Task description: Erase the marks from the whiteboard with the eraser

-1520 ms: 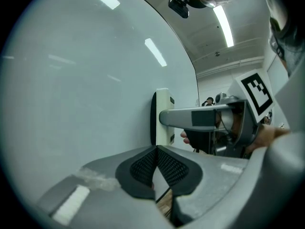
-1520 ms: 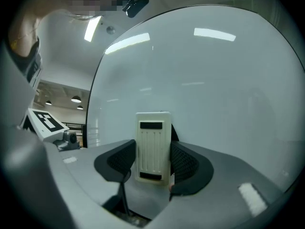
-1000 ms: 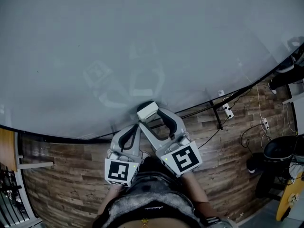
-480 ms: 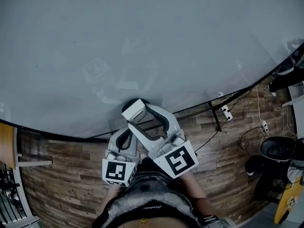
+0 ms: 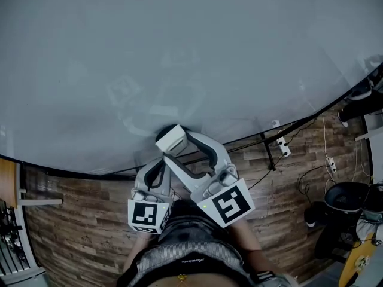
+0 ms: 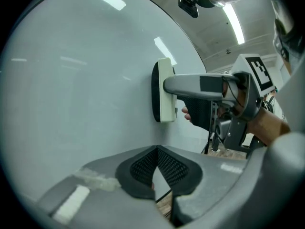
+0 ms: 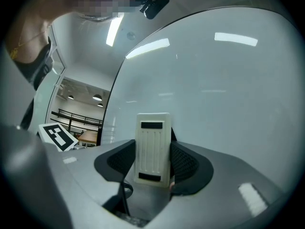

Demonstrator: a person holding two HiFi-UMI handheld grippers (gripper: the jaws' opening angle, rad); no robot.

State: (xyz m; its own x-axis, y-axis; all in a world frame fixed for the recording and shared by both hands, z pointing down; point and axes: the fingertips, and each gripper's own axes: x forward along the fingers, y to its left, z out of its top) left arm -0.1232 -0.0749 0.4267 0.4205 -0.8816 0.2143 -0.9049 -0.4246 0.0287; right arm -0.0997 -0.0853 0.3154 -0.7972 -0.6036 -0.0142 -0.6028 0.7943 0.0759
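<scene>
Eraser point(image 5: 172, 139) has slid left along the bottom edge of the whiteboard point(image 5: 179, 52) vs a second ago, then crept slightly back right in the last half second. Right gripper point(image 7: 152, 162) is clamped on the eraser's white body, one jaw per side, with the dark felt face flat against the board. Left gripper point(image 6: 155, 170) sits just beside and below it, pads closed together with nothing between; can't tell if it touches the board.

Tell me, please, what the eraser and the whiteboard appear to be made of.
Eraser: cream, matt moulded plastic body, judging by its ribbed back; the dark pad looks like felt. Whiteboard: smooth gloss surface mirroring the ceiling lights; coated steel or glass, I cannot tell.
</scene>
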